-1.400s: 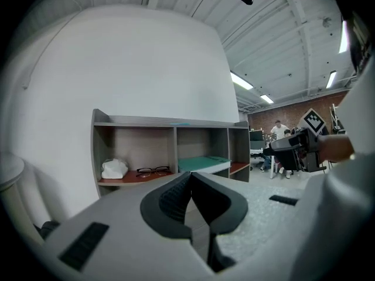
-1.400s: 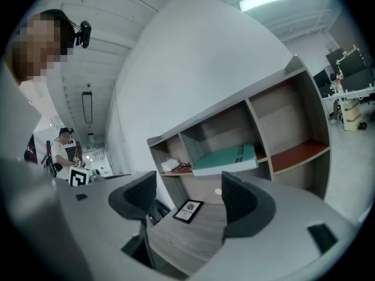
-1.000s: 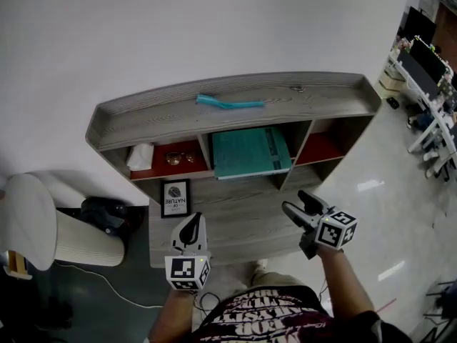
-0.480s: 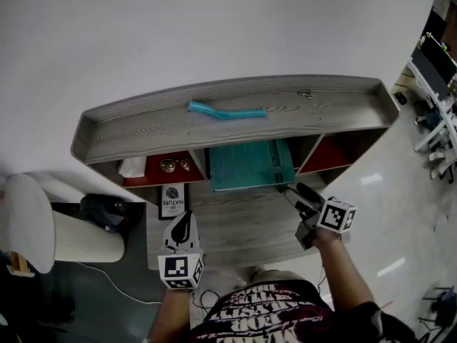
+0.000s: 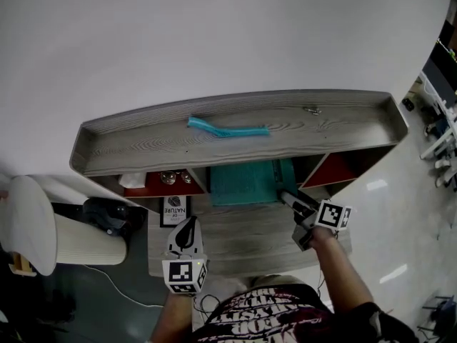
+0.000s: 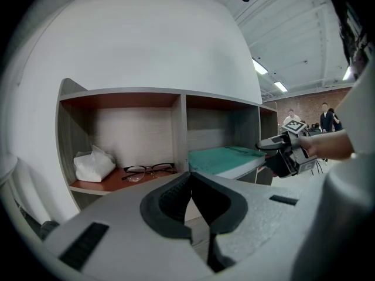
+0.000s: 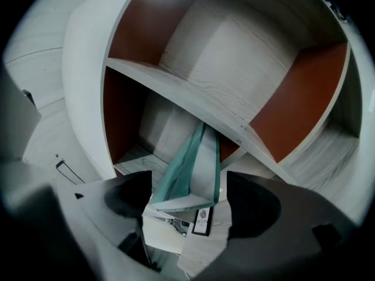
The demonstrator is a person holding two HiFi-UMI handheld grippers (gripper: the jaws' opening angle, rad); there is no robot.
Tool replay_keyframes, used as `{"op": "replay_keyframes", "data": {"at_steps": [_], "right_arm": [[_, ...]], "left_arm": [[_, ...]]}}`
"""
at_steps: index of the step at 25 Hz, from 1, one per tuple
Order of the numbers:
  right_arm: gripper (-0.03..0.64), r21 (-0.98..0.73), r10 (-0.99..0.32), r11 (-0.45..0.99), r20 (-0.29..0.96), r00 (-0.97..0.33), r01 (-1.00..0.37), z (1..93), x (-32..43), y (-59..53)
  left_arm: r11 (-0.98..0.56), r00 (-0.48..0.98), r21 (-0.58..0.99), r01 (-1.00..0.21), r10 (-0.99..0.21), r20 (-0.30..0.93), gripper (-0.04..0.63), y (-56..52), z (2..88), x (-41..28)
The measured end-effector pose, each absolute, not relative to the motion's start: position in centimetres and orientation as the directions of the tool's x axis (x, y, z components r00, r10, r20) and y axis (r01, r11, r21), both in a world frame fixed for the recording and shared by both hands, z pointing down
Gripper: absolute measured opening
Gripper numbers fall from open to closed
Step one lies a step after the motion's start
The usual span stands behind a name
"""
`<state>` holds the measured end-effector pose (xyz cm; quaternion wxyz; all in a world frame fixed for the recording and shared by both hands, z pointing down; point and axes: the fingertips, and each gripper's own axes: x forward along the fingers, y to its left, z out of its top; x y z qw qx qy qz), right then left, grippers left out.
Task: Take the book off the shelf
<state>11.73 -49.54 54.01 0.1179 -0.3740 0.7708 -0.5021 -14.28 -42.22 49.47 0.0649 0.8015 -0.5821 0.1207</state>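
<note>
A person stands over a grey wooden shelf unit (image 5: pixel 143 147) with 3 open compartments. The teal book (image 5: pixel 246 183) lies flat in the middle compartment, its front edge jutting a little past the shelf lip. The right gripper (image 5: pixel 287 198) is at the book's front right corner. Its 2 jaws are opening, with the corner between them and neither pad pressing on it. The left gripper (image 5: pixel 186 231) hangs lower, well apart from the book, jaws together and empty. Glasses (image 6: pixel 149 170) and a white tissue pack (image 6: pixel 94 164) sit in the left compartment. For a sound grip, the right gripper likely needs to slide further over the corner, close firmly on both covers, then draw the book straight out and level.
</note>
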Motion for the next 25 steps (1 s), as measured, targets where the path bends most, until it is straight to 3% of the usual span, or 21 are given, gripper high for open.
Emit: {"op": "replay_keyframes", "data": {"at_steps": [3, 7, 15, 19, 25], "right_arm": [[0.369, -0.856, -0.685, 0.150, 0.271, -0.676, -0.495, 55.5, 11.7, -50.2], [0.276, -0.871, -0.666, 0.191, 0.223, -0.712, -0.452, 55.3, 10.8, -50.5], [0.256, -0.856, -0.712, 0.188, 0.219, -0.667, -0.482, 54.6, 12.1, -48.3], [0.240, -0.877, -0.730, 0.262, 0.092, -0.677, -0.402, 52.2, 12.1, -47.0], [0.221, -0.895, -0.791, 0.192, 0.101, -0.603, -0.402, 52.4, 14.1, -43.8]], "left_arm": [[-0.299, 0.273, -0.059, -0.952, -0.923, 0.270, 0.005, -42.1, 49.4, -14.9], [-0.276, 0.248, -0.064, -0.959, -0.926, 0.284, 0.006, -41.3, 49.8, -15.8], [-0.274, 0.244, -0.069, -0.959, -0.926, 0.287, 0.005, -39.0, 50.3, -16.5], [-0.291, 0.260, -0.082, -0.953, -0.927, 0.269, 0.005, -37.6, 49.6, -16.1], [-0.310, 0.278, -0.093, -0.946, -0.925, 0.260, 0.005, -34.3, 49.1, -16.2]]}}
